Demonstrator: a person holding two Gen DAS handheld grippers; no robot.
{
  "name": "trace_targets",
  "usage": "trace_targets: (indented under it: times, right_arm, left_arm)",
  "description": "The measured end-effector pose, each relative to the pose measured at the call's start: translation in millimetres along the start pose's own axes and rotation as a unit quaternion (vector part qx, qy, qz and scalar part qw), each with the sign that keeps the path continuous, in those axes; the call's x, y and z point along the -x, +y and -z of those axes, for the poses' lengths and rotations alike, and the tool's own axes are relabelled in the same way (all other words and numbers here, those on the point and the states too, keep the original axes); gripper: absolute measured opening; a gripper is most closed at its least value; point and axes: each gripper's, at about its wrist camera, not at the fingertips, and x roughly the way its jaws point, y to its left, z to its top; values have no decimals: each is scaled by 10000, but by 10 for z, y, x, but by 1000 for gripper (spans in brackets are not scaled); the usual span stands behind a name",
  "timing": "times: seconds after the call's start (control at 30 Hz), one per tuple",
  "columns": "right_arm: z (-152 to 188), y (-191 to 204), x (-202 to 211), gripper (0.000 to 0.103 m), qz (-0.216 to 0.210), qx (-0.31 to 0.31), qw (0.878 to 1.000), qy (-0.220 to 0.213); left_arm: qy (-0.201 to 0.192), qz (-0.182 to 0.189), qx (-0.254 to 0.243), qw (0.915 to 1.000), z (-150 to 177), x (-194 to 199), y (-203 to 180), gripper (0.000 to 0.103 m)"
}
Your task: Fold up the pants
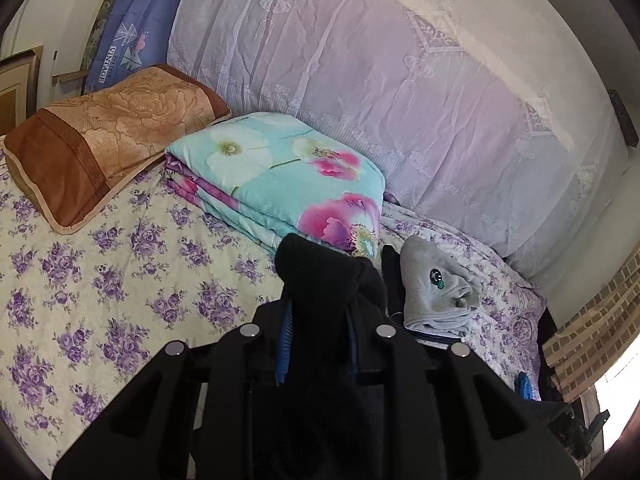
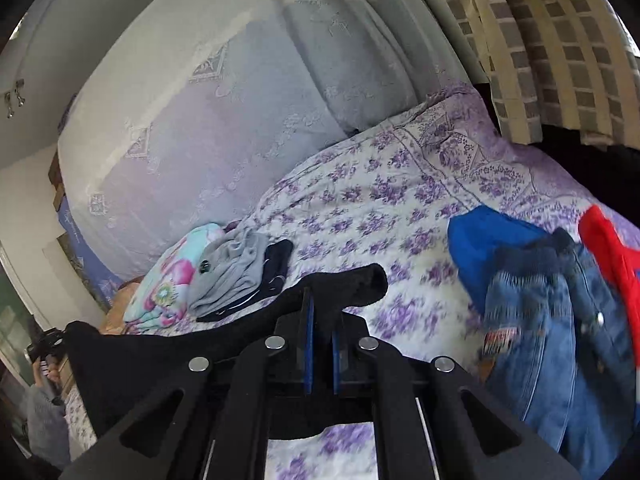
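Observation:
The black pants [image 1: 320, 276] are held up off the bed. My left gripper [image 1: 318, 300] is shut on one bunched end of the pants, which covers the fingertips. In the right wrist view the black pants [image 2: 160, 352] stretch leftward as a taut band, and my right gripper [image 2: 322, 312] is shut on their other end, with a cuff [image 2: 368, 280] poking past the blue pads [image 2: 308, 344]. Both grippers hang above the floral bedsheet [image 1: 100, 280].
A folded grey garment [image 1: 436, 288] lies on a dark folded one beside a folded turquoise floral quilt [image 1: 280, 176] and a brown pillow [image 1: 108, 140]. Blue jeans [image 2: 552, 340], a blue garment [image 2: 480, 236] and a red garment [image 2: 616, 256] are piled at the right. A lace-covered wall runs behind.

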Motion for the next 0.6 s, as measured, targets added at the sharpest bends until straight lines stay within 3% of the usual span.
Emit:
trace_targets:
  times: [0.13,0.27,0.3,0.33,0.4,0.43,0.5,0.6]
  right_arm:
    - [11,-285,-746,7,175,-284,9986,417]
    - [165,-532,-1784,7,694,-295,9894,1243]
    - [225,-546,-1969,7,890,-163,9853,1452]
    - [279,-568,-2110,12,1102,-79,9803,1639]
    - [314,-601,-2162,24,1360,-54,9774,1618]
    - [299,-606,-2112,38,1441,-66,9774,1543]
    - [239,-622,-1945,50,1634,-9,9769,1378]
    - [141,-684,-1637,51,1795,-9,9767,1180]
  left_arm:
    - [360,-242,145,9990,30,-607,89,20]
    - [1066,-500,516,9917,214,-1480,269,21]
    - [1326,-679,538,9874,303,-1752,310,23]
    - [1476,-844,581,9837,375,-1911,350,32]
    - [1819,-1145,696,9741,522,-2171,443,44]
    - [1913,-1250,762,9705,573,-2227,490,56]
    - [1833,-1168,788,9729,570,-2156,556,64]
    - [1670,-966,885,9772,516,-1919,671,69]
